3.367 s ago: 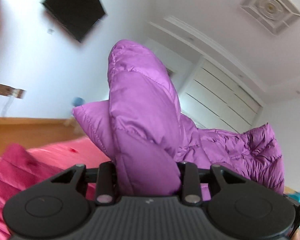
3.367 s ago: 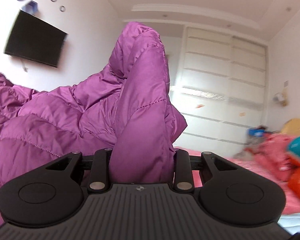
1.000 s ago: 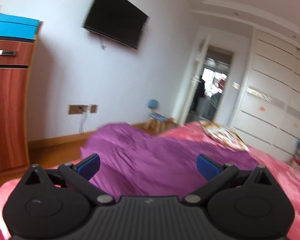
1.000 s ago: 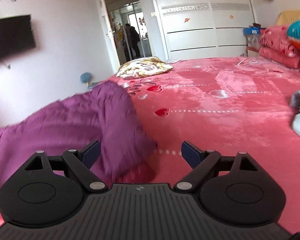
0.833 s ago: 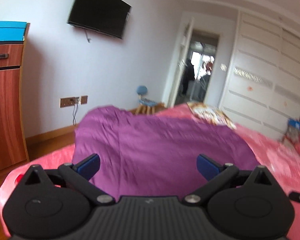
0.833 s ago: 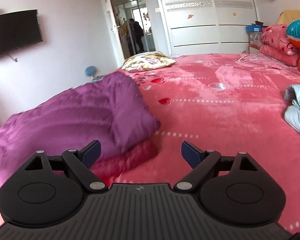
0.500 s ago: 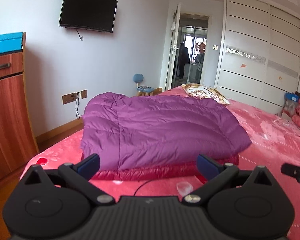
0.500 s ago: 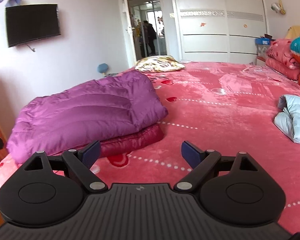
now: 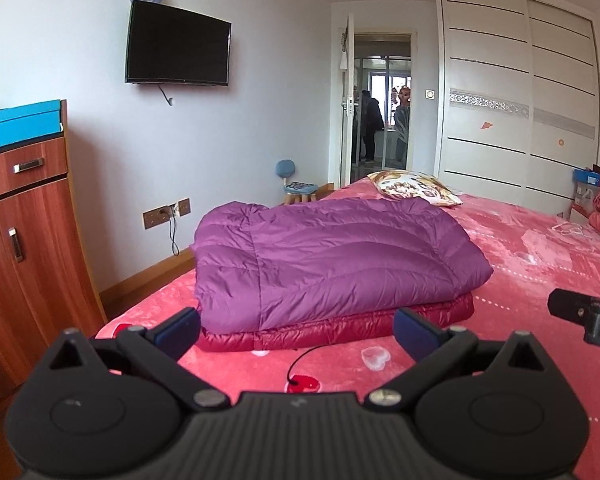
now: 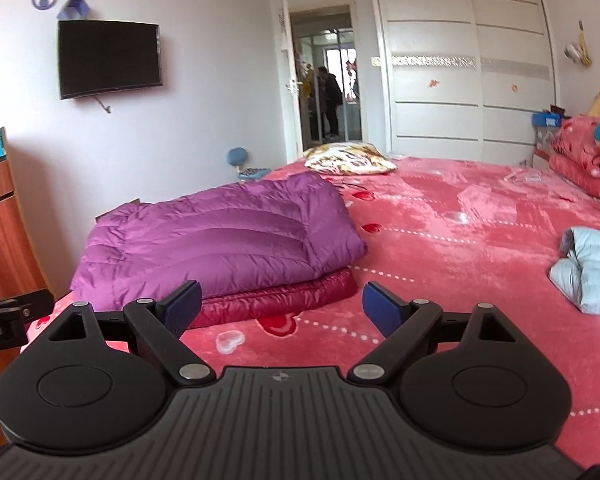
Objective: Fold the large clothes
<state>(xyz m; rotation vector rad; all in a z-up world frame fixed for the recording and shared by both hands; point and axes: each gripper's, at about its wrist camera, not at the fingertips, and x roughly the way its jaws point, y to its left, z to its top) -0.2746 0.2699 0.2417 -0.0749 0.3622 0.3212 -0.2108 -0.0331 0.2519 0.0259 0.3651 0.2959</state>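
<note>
A folded purple down jacket (image 9: 332, 264) lies on top of a folded dark red jacket (image 9: 340, 326) on the pink bed (image 9: 520, 280). It also shows in the right wrist view (image 10: 220, 248), with the dark red jacket (image 10: 284, 300) under it. My left gripper (image 9: 296, 330) is open and empty, held back from the stack's near edge. My right gripper (image 10: 282, 308) is open and empty, just in front of the stack's right part. The right gripper's tip shows at the right of the left wrist view (image 9: 580, 312).
A light blue folded garment (image 10: 588, 276) lies at the bed's right. A patterned pillow (image 10: 350, 160) lies at the far end. A wooden cabinet (image 9: 28, 248) stands left of the bed. Pink bedding (image 10: 580, 160) is piled at the far right. People stand in the doorway (image 9: 380, 132).
Both grippers let go of the purple jacket, which dropped folded onto the dark red jacket. Both grippers opened and drew back from the stack.
</note>
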